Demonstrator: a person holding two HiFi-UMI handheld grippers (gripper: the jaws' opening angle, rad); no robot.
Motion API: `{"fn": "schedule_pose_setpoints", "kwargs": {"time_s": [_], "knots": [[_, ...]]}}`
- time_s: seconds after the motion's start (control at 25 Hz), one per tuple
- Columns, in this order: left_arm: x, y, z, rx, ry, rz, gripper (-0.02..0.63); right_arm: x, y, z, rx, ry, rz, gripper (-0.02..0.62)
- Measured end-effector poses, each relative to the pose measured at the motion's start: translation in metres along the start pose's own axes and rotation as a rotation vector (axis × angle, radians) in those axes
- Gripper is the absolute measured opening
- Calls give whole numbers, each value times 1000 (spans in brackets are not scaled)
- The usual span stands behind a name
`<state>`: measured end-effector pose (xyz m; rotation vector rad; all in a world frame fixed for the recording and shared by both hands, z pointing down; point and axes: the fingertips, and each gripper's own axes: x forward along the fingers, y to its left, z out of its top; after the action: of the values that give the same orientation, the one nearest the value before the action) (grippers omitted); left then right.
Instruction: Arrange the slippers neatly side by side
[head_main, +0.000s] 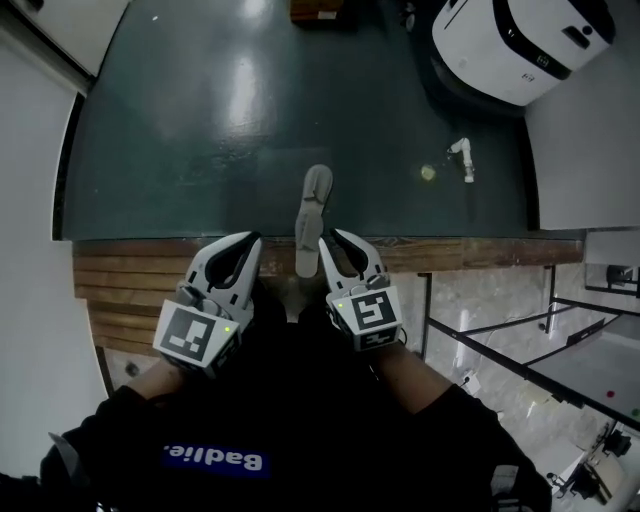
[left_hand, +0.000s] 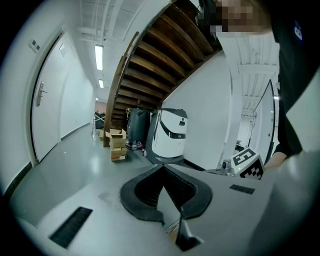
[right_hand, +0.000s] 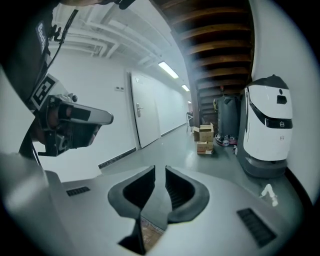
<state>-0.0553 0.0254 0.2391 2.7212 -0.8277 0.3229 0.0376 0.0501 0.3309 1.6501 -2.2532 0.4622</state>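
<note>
One grey slipper (head_main: 315, 208) lies lengthwise on the dark floor, its near end reaching the wooden step edge (head_main: 130, 285). I see no second slipper. In the head view both grippers hover over the step on either side of the slipper's near end. My left gripper (head_main: 242, 246) is just left of it, and in the left gripper view (left_hand: 161, 169) its tips meet with nothing between them. My right gripper (head_main: 336, 238) sits close to the slipper's right side. The right gripper view (right_hand: 160, 171) shows a narrow gap between its tips and nothing pinched there.
A large white machine (head_main: 520, 45) stands at the far right of the floor, with a small white object (head_main: 462, 158) and a yellowish bit (head_main: 428, 173) nearer me. Cardboard boxes (left_hand: 116, 145) sit under a wooden staircase. Glass railing (head_main: 520, 330) is at my right.
</note>
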Motion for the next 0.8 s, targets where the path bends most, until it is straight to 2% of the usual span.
{"fn": "schedule_pose_setpoints", "kwargs": {"time_s": [0.4, 0.48, 0.76, 0.8], "knots": [[-3, 35, -14, -36, 28, 69, 1, 70, -12, -93, 5, 240, 25, 72], [-5, 46, -17, -44, 30, 84, 2, 84, -12, -115, 16, 298, 34, 94], [-7, 78, -36, -72, 64, 128, 0, 132, -6, -203, 24, 497, 58, 97], [-6, 81, -40, -73, 72, 128, 1, 139, -6, -216, 32, 520, 61, 117]]}}
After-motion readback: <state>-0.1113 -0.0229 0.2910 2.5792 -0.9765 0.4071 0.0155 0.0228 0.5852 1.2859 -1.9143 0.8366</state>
